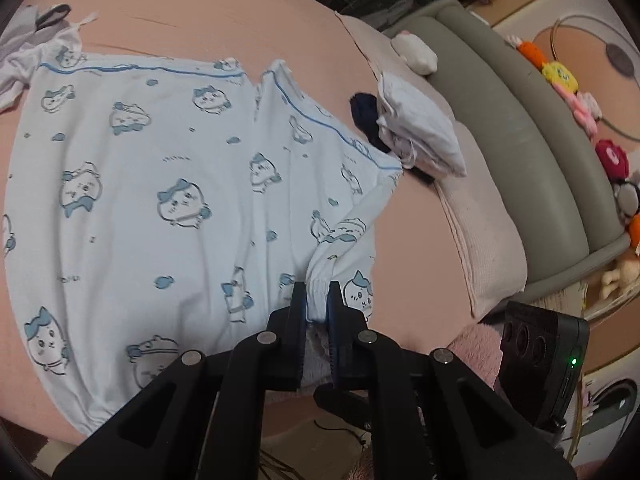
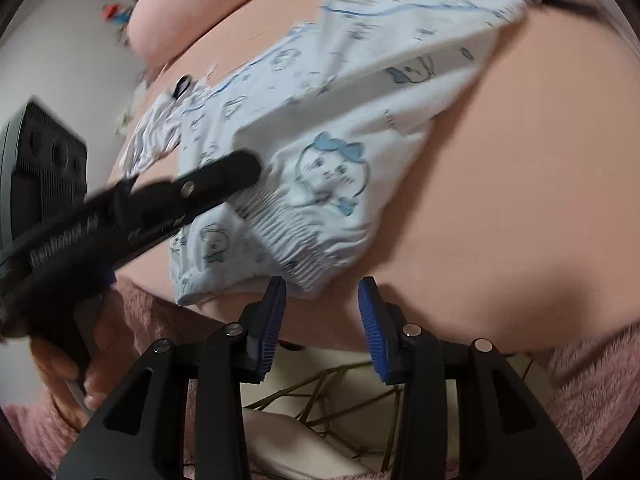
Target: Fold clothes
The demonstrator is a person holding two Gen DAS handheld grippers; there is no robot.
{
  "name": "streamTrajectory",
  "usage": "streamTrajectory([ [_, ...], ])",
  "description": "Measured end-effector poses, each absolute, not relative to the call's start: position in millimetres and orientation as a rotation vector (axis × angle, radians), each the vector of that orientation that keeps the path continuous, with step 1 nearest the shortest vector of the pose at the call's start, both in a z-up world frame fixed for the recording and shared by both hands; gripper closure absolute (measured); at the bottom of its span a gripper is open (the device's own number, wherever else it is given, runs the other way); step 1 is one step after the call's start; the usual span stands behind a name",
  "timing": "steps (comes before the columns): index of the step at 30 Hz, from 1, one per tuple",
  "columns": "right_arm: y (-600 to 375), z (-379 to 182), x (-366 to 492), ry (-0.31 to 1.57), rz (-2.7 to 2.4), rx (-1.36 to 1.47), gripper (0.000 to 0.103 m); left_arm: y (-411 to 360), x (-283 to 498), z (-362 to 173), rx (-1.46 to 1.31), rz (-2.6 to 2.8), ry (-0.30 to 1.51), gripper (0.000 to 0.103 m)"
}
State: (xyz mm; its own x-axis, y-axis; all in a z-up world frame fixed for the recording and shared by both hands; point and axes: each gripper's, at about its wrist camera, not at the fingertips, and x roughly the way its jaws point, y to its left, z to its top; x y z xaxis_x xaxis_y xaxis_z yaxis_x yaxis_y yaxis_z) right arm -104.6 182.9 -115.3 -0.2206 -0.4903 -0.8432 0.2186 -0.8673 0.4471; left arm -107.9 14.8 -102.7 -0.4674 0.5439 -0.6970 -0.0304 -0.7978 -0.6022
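Our left gripper (image 1: pixel 318 300) is clamped on the gathered waistband of the pale-blue cat-print cotton shorts (image 1: pixel 168 184) spread on the pink bed (image 1: pixel 240 12). Right gripper (image 2: pixel 322 304) hangs half-open and empty at the waistband's 6 o'clock. One-sided pulling could bunch everything up.

Pale blue pyjama trousers (image 1: pixel 168 184), cartoon-cat print, lay spread flat on pink bed sheet; legs side by side, one elastic cuff (image 1: pixel 320 292) lifted off sheet, fabric bunched.
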Motion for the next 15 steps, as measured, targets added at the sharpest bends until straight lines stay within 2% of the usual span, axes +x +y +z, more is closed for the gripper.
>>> streamTrajectory([
  [3, 173, -119, -112, -0.286, -2.157, 1.600, 0.063, 0, -104, -102, -1.354, 2.342, -0.784, 0.094],
  [6, 160, -124, -116, -0.105, -2.169, 1.649, 0.063, -14, -98, -105, -1.346, 2.375, -0.834, 0.094],
  [15, 163, -122, -100, 0.028, -2.200, 1.739, 0.058, -57, -63, -127, -1.406, 2.445, -0.953, 0.094],
])
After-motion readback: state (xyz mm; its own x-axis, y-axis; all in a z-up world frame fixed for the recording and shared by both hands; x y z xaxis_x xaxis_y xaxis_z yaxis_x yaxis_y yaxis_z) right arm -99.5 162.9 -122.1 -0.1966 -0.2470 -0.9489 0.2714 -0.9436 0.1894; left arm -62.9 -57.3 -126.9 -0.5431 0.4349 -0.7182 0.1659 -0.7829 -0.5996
